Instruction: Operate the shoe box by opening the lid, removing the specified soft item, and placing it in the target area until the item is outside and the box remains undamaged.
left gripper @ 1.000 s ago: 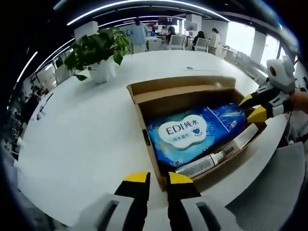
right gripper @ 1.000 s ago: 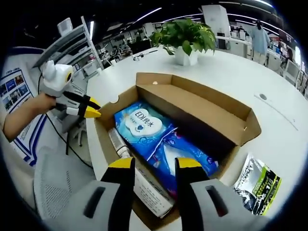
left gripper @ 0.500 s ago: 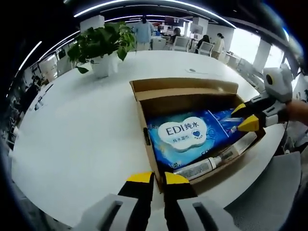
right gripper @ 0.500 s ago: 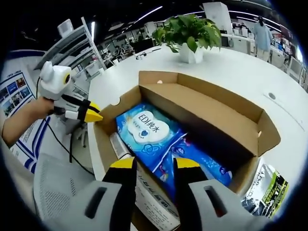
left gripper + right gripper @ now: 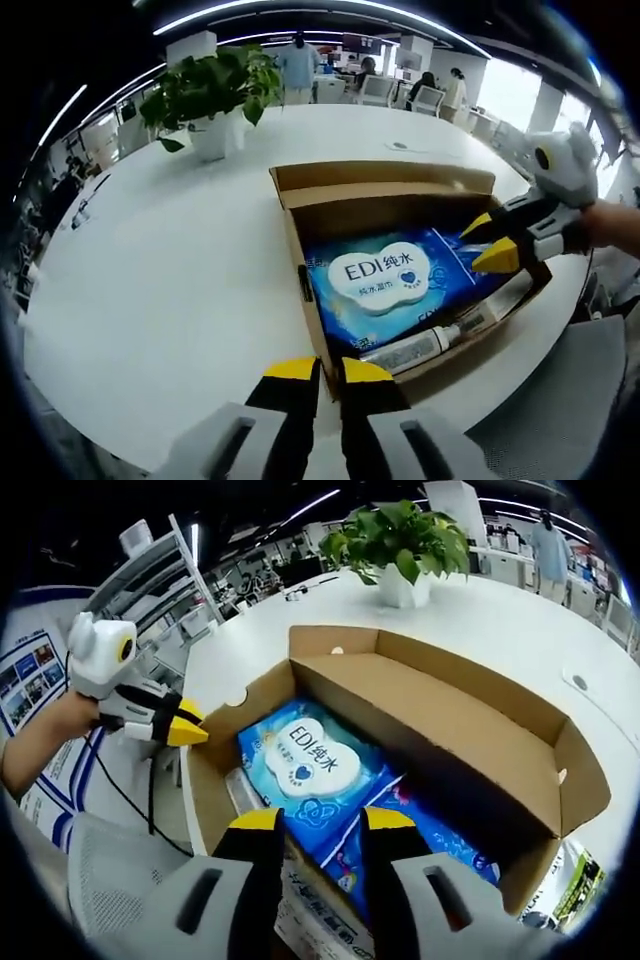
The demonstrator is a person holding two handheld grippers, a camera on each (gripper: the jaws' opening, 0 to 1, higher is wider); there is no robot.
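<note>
An open brown shoe box (image 5: pixel 300 255) (image 5: pixel 450 705) lies on the white table with its lid folded back. Inside lies a soft blue wipes pack with a white "EDI" label (image 5: pixel 385 275) (image 5: pixel 305 760), a second blue pack (image 5: pixel 435 835) and a clear tube (image 5: pixel 425 345). My right gripper (image 5: pixel 320 822) (image 5: pixel 488 242) is open and hovers just above the wipes pack, at the end away from the label. My left gripper (image 5: pixel 330 370) (image 5: pixel 195 728) has its jaws nearly together on the box's near corner wall.
A potted plant (image 5: pixel 210 90) (image 5: pixel 400 540) stands on the table beyond the box. A green and black packet (image 5: pixel 572 888) lies beside the box's far end. A white carton (image 5: pixel 315 915) lies in the box along the wall nearest the right gripper. Office chairs and people are in the background.
The right gripper has moved in over the box, closer to the wipes pack. The left gripper's jaws narrowed onto the box corner a second ago and have held still since.
</note>
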